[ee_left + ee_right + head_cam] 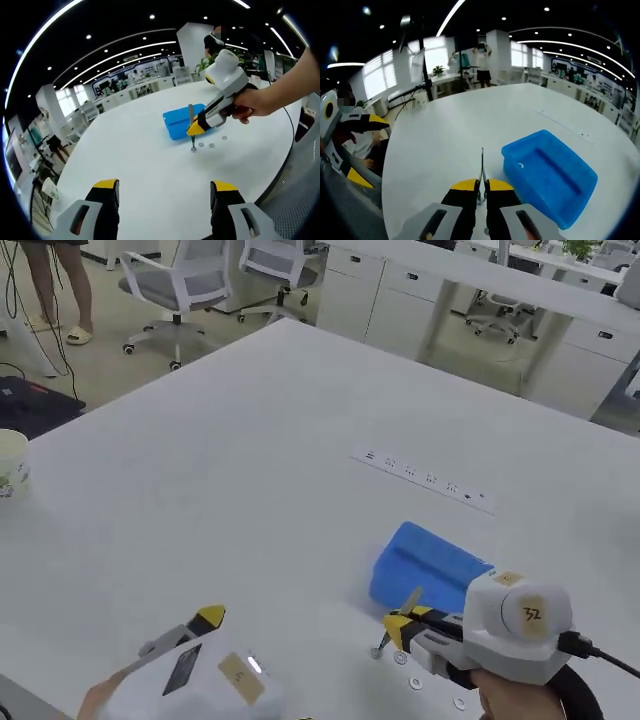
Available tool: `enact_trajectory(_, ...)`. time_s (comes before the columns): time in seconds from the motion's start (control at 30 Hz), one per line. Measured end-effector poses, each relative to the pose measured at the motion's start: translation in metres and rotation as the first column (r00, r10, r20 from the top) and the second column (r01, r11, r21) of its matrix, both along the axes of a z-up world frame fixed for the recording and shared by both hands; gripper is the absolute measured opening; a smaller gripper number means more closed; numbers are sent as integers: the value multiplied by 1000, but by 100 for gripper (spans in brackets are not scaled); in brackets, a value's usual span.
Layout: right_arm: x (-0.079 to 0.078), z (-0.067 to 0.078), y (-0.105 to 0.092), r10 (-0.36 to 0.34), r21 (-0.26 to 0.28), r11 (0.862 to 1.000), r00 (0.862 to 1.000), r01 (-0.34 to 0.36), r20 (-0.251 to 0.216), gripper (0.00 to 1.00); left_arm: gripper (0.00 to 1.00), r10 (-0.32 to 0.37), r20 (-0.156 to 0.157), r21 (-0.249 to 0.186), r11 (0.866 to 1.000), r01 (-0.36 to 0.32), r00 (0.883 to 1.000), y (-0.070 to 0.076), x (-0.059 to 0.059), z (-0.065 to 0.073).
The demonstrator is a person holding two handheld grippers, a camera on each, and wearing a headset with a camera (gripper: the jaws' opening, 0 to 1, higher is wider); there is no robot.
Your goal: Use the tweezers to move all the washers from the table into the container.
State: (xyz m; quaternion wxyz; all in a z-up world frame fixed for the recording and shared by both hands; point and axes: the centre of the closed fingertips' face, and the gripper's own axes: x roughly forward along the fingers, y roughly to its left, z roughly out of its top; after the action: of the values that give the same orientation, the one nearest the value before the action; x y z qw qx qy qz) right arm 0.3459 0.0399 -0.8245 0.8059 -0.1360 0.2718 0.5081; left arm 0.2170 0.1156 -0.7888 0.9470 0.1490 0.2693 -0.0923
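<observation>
The blue container (430, 565) sits on the white table (250, 490) near its front right. My right gripper (400, 628) is shut on metal tweezers (395, 625), whose tips point down at the table just left of the container. Three small washers (416, 682) lie on the table under and beside that gripper. In the left gripper view the tweezers (191, 127) touch down next to the washers (212, 146), in front of the container (182, 120). My left gripper (165, 190) stands open and holds nothing. In the right gripper view the container (550, 175) holds a small pale speck, maybe a washer.
A paper cup (10, 465) stands at the table's left edge. A flush socket strip (425, 478) runs behind the container. Office chairs (175, 285) and a person's legs (60, 290) are beyond the far edge. The table's front edge is close under both grippers.
</observation>
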Motion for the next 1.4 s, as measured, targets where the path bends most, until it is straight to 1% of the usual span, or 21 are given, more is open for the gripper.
enact_trajectory(0.07,1,4,0,-3,6,1000,1000,3,-5,2,75,-1,2,-1,1000,1,1000,0,0,0)
enact_trajectory(0.17,1,10,-1,-2,13,1000,1000,2,1,2,75,-3,4,0,1000,3,1000,0,0,1)
enact_trajectory(0.27,2,17,-3,-13,28,1000,1000,13,-13,2,75,-4,6,2,1000,4,1000,0,0,1)
enact_trajectory(0.43,8,29,-8,-40,60,997,999,42,-31,2,75,2,14,-1,1000,-2,1000,1,0,3)
enact_trajectory(0.53,10,34,-11,-46,65,997,998,48,-37,2,76,2,16,0,1000,-2,1000,1,0,3)
enact_trajectory(0.67,14,40,-15,-53,62,997,998,55,-31,2,76,-2,13,2,1000,2,1000,0,0,3)
enact_trajectory(0.9,17,46,-18,-63,62,996,998,64,-11,2,76,-6,9,9,1000,6,1000,0,-1,2)
enact_trajectory(0.97,21,48,-19,-71,61,996,998,70,0,2,76,-8,5,12,1000,8,1000,-1,-1,1)
enact_trajectory(1.07,24,54,-19,-80,74,994,997,80,-1,2,76,-16,-6,16,1000,16,1000,-2,-2,-1)
enact_trajectory(1.17,30,59,-17,-89,80,993,996,88,16,2,77,-18,-7,20,1000,18,1000,-2,-2,-1)
enact_trajectory(1.3,39,62,-15,-96,87,992,995,94,19,2,77,-11,-4,15,1000,11,1000,-1,-1,-1)
enact_trajectory(1.4,46,62,-13,-94,82,992,995,92,26,2,77,-7,-4,14,1000,7,1000,0,-1,-1)
